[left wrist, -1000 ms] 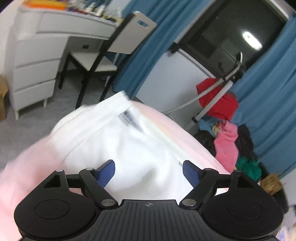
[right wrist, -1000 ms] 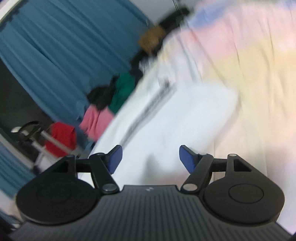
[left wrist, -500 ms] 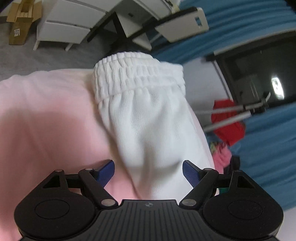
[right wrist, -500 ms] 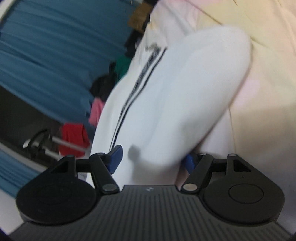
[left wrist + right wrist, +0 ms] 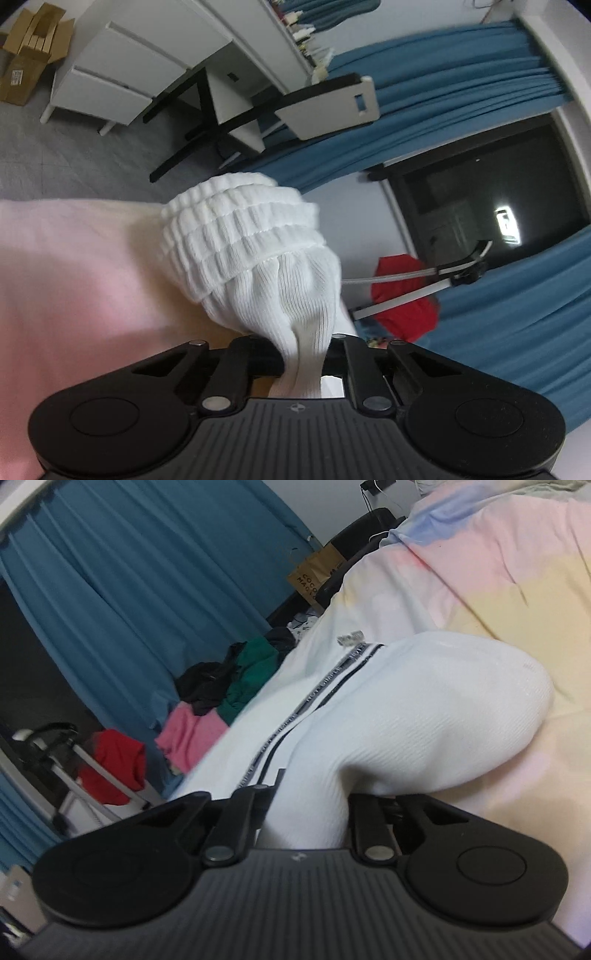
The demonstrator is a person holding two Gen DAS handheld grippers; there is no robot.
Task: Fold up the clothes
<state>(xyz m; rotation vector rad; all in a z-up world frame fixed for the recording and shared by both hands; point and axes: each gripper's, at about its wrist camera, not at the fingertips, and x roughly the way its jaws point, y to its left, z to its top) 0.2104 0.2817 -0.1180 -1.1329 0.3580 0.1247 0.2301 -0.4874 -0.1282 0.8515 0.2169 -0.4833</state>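
White ribbed trousers lie on a pastel bedsheet (image 5: 74, 277). In the left wrist view my left gripper (image 5: 304, 354) is shut on a bunched fold of the trousers (image 5: 280, 295) just below their gathered elastic waistband (image 5: 240, 229). In the right wrist view my right gripper (image 5: 310, 812) is shut on the white trousers (image 5: 424, 716) at a rounded fold, beside a black-and-white side stripe (image 5: 306, 705). The fingertips of both grippers are hidden by cloth.
A white desk with drawers (image 5: 122, 74) and a chair (image 5: 314, 107) stand beyond the bed. Blue curtains (image 5: 129, 609), a pile of clothes (image 5: 221, 701), a red garment on a steamer stand (image 5: 406, 295) and a paper bag (image 5: 317, 576) lie past the bed edge.
Both grippers went from open over the trousers to shut on the cloth. The left wrist view now looks at the waistband.
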